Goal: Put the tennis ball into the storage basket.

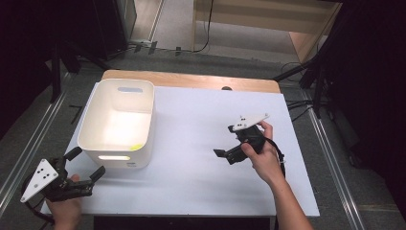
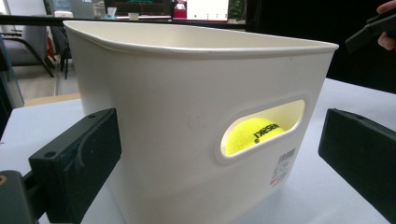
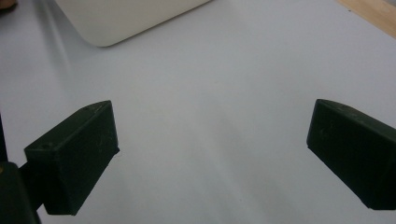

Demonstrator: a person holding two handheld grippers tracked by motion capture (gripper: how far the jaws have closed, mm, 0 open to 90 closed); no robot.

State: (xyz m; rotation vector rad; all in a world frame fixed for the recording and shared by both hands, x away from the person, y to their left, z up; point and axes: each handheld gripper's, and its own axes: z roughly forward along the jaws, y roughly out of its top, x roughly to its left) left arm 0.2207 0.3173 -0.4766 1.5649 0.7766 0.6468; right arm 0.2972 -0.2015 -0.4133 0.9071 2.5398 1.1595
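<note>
bin (image 1: 118,125): white, upright, opening up, on the worktop (image 1: 201,143) left part, long axis runs away from the person | ball (image 2: 252,134): yellow, inside, seen through near handle slot | left tool (image 1: 82,168): jaws wide apart, empty, just before near wall | right tool (image 1: 229,143): jaws apart, empty, well apart from bin | advice: probably close straight on the near wall at the slot, keep bin level

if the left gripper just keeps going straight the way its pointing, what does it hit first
Most likely the white bin. The left gripper has its jaws open and faces the bin's near wall, by the handle slot where a yellow tennis ball shows inside. The wall sits between the jaws, so it should meet that wall first.
</note>
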